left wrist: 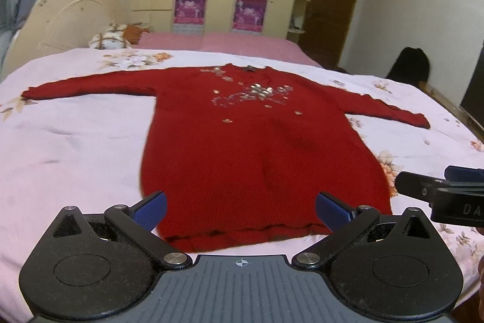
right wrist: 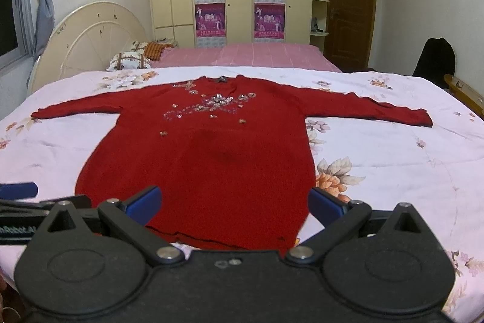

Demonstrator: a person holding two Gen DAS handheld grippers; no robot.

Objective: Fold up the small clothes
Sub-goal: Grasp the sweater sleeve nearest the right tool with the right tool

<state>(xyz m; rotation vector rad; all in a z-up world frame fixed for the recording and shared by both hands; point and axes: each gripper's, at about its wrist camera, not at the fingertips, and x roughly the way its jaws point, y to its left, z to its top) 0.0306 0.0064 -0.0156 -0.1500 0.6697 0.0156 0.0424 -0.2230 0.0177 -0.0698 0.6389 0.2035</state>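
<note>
One red sweater lies flat on the bed, sleeves spread, hem nearest, neck pointing away. Both grippers, left and right, hover at the hem with fingers wide apart, holding nothing. Bare sheet lies on both sides.

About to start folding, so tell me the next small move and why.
Probably lower both grippers to the hem and pinch its corners. The red sweater lies flat on the floral sheet, sleeves spread, unfolded; left gripper and right gripper hover over the hem with jaws wide, holding nothing.
</note>
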